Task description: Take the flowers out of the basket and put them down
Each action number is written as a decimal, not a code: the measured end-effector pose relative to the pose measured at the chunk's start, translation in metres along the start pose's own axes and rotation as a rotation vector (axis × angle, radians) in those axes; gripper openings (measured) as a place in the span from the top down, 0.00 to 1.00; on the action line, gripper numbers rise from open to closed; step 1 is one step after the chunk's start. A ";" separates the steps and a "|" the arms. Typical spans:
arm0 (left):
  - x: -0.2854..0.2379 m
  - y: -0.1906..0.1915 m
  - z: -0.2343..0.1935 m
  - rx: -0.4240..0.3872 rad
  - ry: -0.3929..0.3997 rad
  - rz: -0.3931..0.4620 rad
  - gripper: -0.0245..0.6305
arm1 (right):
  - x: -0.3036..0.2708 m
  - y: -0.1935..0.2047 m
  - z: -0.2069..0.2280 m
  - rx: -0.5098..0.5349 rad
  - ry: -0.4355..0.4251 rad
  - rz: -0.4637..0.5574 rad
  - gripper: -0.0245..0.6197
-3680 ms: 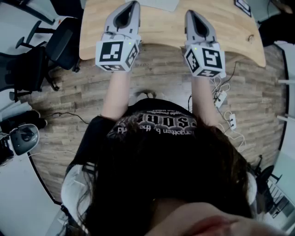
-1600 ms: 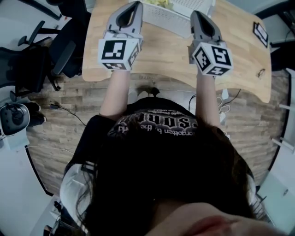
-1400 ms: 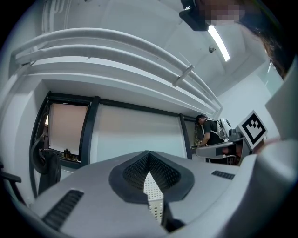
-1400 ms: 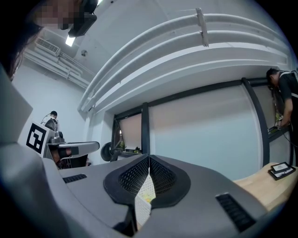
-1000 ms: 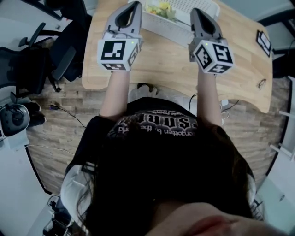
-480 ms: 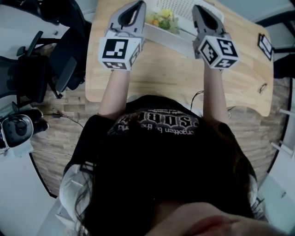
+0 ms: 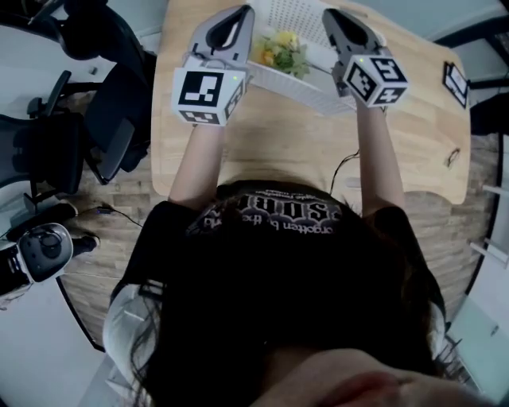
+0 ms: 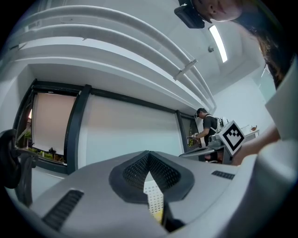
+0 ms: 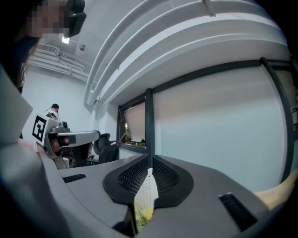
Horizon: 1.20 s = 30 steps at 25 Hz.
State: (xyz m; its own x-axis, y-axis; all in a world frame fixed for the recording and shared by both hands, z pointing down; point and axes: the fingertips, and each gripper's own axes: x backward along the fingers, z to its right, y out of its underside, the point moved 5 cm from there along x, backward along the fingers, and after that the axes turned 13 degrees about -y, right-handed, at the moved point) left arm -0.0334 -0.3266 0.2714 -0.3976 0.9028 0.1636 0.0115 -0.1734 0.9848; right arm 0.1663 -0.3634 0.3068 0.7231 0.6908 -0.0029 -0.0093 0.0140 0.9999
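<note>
Head view: holds the left tool (image 7: 241, 14) and right tool (image 7: 334, 16) out over a light wooden desk (image 7: 278, 151). Flanks the yellow and green flowers (image 7: 282, 52), which lie in the near left part of a white perforated plastic basket (image 7: 310, 86). Has black office chairs (image 7: 103, 135) off the desk's left edge and a black marker card (image 7: 456, 79) near its right.

Left gripper view: shows tool tips together, with basket mesh (image 8: 154, 197) and a yellow bloom through the slit below. Beyond, a distant person (image 8: 205, 125).

Right gripper view: shows tips likewise pressed together, clamping nothing, with mesh and flowers (image 9: 142, 216) below.
</note>
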 end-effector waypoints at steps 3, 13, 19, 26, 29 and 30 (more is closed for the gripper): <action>-0.006 0.005 0.001 0.022 0.032 -0.007 0.96 | -0.015 0.008 0.006 0.009 -0.080 -0.027 0.88; -0.020 0.020 -0.007 0.042 0.054 -0.030 0.96 | -0.056 0.076 0.018 0.009 -0.278 -0.272 0.54; -0.024 0.024 -0.014 0.050 0.054 -0.034 0.96 | -0.074 0.138 0.015 -0.024 -0.355 -0.504 0.40; -0.026 0.027 -0.014 0.031 0.062 -0.030 0.96 | -0.075 0.202 0.018 -0.109 -0.396 -0.733 0.32; -0.026 0.027 -0.017 0.034 0.054 -0.030 0.96 | -0.072 0.220 0.019 -0.122 -0.393 -0.788 0.31; -0.026 0.028 -0.018 0.034 0.053 -0.031 0.96 | -0.072 0.225 0.020 -0.126 -0.390 -0.804 0.31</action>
State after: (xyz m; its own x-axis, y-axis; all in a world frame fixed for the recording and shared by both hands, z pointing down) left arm -0.0394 -0.3618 0.2933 -0.4461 0.8855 0.1303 0.0294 -0.1310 0.9910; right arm 0.1258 -0.4244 0.5327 0.7268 0.1447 -0.6714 0.5411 0.4815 0.6895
